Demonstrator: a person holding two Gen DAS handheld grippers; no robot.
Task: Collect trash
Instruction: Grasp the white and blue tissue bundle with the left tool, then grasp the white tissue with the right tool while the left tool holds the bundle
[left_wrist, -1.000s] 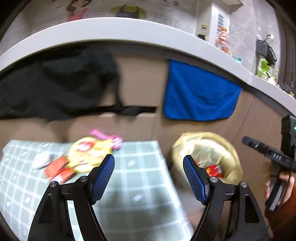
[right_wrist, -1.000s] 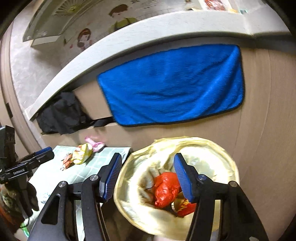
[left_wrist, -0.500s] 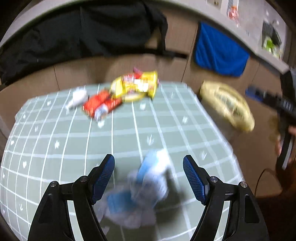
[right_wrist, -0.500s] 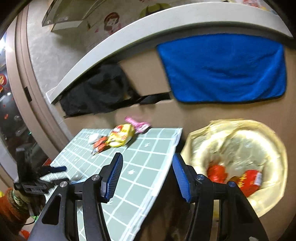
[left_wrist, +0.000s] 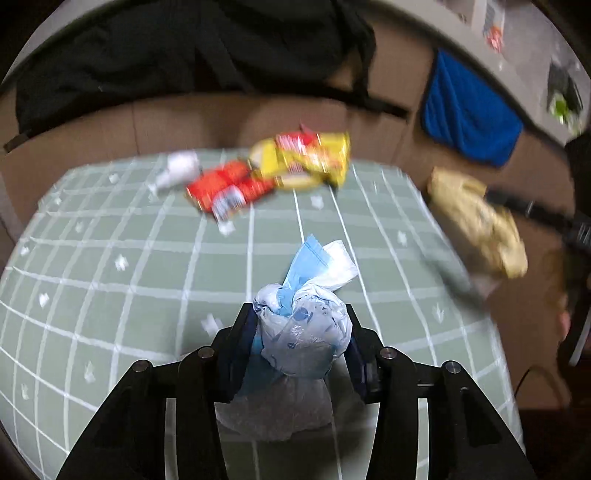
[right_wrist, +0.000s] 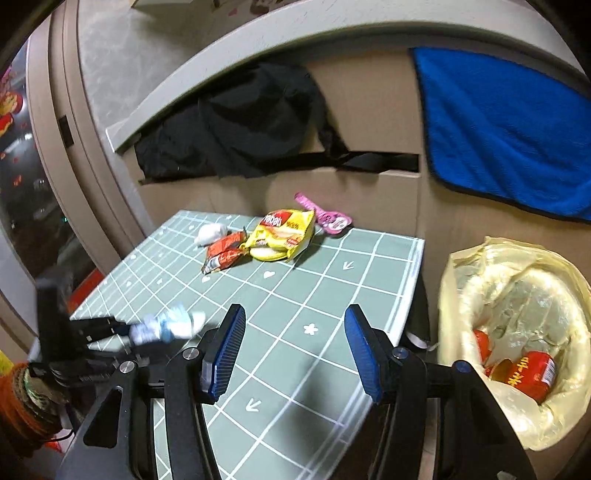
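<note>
Left wrist view: the left gripper (left_wrist: 301, 341) is closing its jaws on a knotted blue-and-white plastic bag (left_wrist: 303, 332), both pads pressing its sides, with bare green grid tablecloth (left_wrist: 110, 280) lying ahead. Beyond that, red (left_wrist: 225, 188) and yellow wrappers (left_wrist: 306, 158) are sitting near the far edge. The right gripper (right_wrist: 293, 354) is hanging released over the table's right edge, the lined trash bin (right_wrist: 517, 332) just right of its jaws.

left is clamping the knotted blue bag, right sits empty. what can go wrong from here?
1. The left gripper is closing on the knotted blue bag. Thin, crumpled plastic may slip out on the lift.
2. The lined bin stands off the table's far edge, so a drop on the way would miss it.
3. The open right gripper hovers nearby; the two could collide.
</note>
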